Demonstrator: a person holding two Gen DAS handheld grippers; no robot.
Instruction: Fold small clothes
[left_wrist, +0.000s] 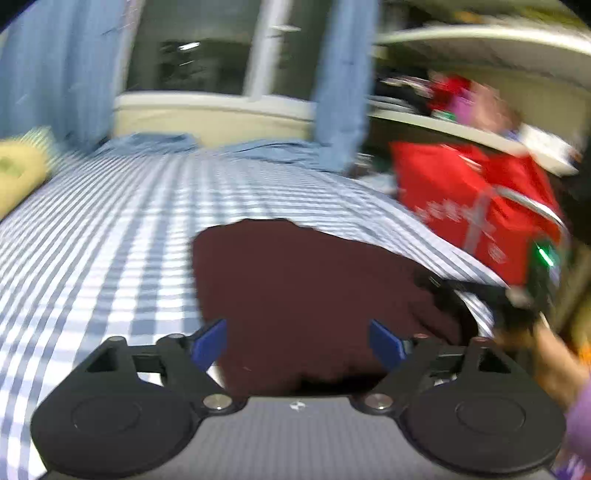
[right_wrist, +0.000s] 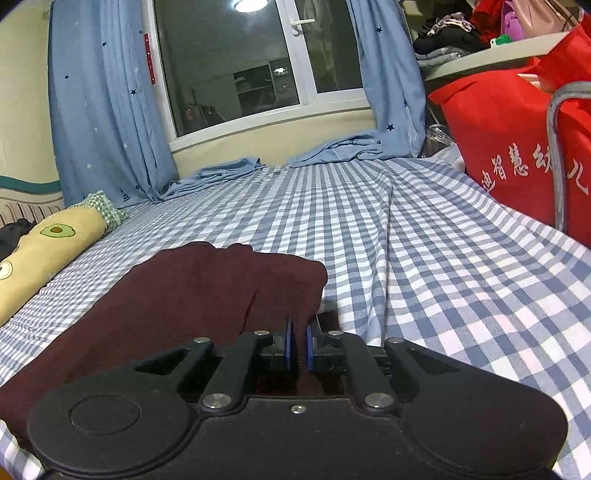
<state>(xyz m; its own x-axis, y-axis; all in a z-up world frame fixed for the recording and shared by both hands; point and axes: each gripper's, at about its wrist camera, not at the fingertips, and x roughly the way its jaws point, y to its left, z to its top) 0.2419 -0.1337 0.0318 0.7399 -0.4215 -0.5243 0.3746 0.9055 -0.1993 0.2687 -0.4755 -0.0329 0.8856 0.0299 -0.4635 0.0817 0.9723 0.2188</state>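
A dark maroon folded cloth garment (right_wrist: 207, 295) is seen lying on the blue-and-white checked bed sheet (right_wrist: 424, 240), with a fold of its near edge clamped between the closed jaws of the right gripper (right_wrist: 299, 349). In the blurred left wrist view, the left gripper (left_wrist: 297, 345) is held with its jaws wide apart above the near part of the garment (left_wrist: 306, 295), nothing being gripped. A large red fabric bag (right_wrist: 517, 147) is seen at two o'clock and a long yellow avocado-print pillow (right_wrist: 44, 254) at nine o'clock.
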